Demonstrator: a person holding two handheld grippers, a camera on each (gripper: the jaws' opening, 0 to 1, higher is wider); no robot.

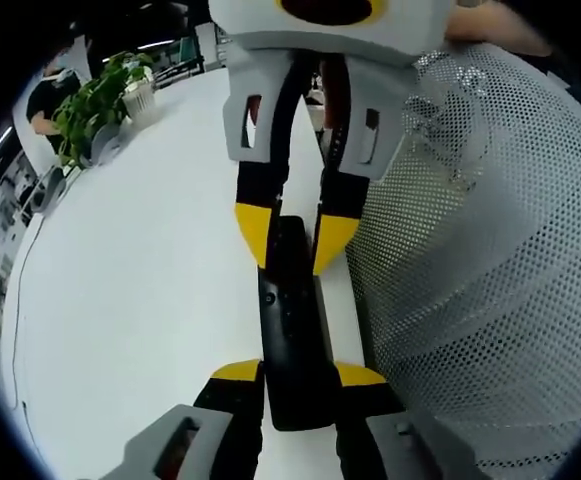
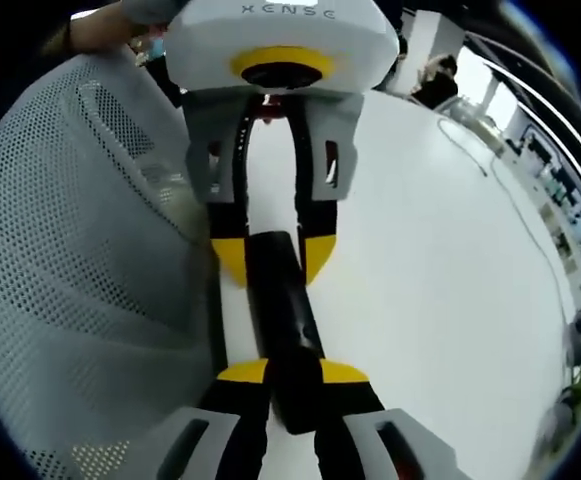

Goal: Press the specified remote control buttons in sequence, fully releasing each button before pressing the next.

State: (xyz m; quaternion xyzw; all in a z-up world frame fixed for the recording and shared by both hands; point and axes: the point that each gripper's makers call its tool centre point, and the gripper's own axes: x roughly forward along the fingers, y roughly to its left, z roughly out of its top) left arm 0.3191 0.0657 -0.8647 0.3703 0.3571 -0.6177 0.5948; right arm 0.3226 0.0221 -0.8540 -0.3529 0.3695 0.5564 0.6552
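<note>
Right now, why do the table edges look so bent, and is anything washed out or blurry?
Fisheye lenses curve the white table in both views. In the left gripper view the plant at the rim is squeezed and soft. In the right gripper view the table glares near white, while the black remote stays sharp.

Remote control [image 1: 292, 330] — glossy black plastic; table [image 1: 150, 280] — smooth white; mesh [image 1: 490, 280] perforated.

A white table [image 1: 150, 260] carries a potted plant [image 1: 95, 105], beside a white mesh chair back [image 1: 490, 260].
</note>
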